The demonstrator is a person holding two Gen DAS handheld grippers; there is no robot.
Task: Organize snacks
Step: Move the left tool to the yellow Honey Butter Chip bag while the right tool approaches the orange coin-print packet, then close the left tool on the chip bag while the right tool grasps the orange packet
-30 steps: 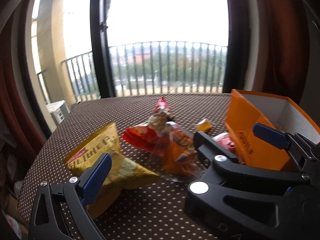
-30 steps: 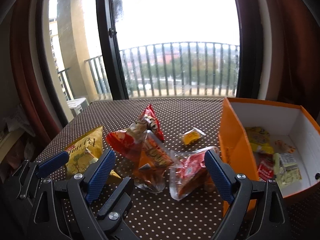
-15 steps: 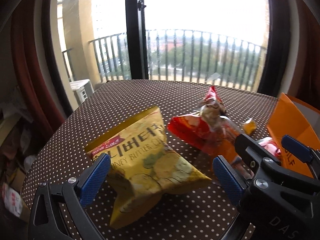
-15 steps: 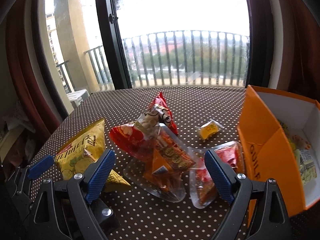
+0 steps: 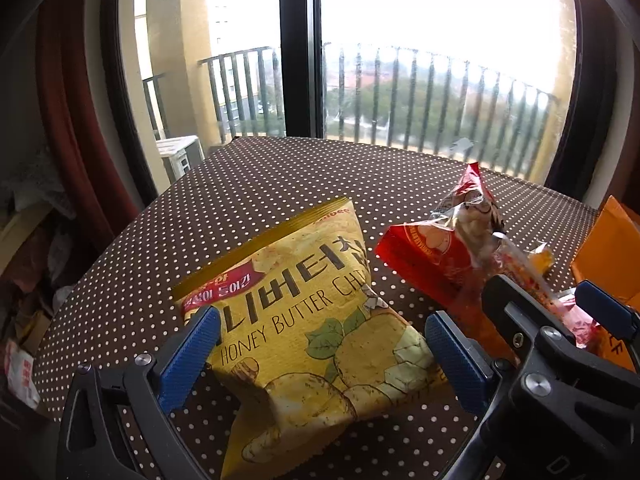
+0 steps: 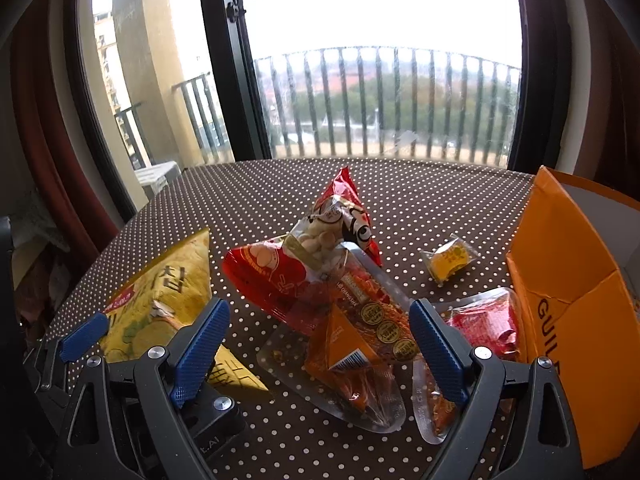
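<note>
Since a second ago I have swung the left gripper (image 5: 320, 354) away from the orange box and down over the yellow chip bag (image 5: 308, 320), which now sits between its blue pads, while the right gripper (image 6: 320, 346) has come in lower over the heap in the middle. Both tools stand wide apart, clamped on nothing; the left pads flank the bag, though I cannot tell whether they touch it. Most of the job looks undone to me: the chip bag, the red bag (image 6: 288, 272), the clear orange pack (image 6: 360, 344) lying between the right pads, the small red pack (image 6: 484, 320) beside the box and the little yellow sweet (image 6: 450, 258) all lie loose on the dotted tablecloth (image 6: 400, 200). The orange box (image 6: 568, 276) stands at the right edge — its inside is mostly out of view now.
</note>
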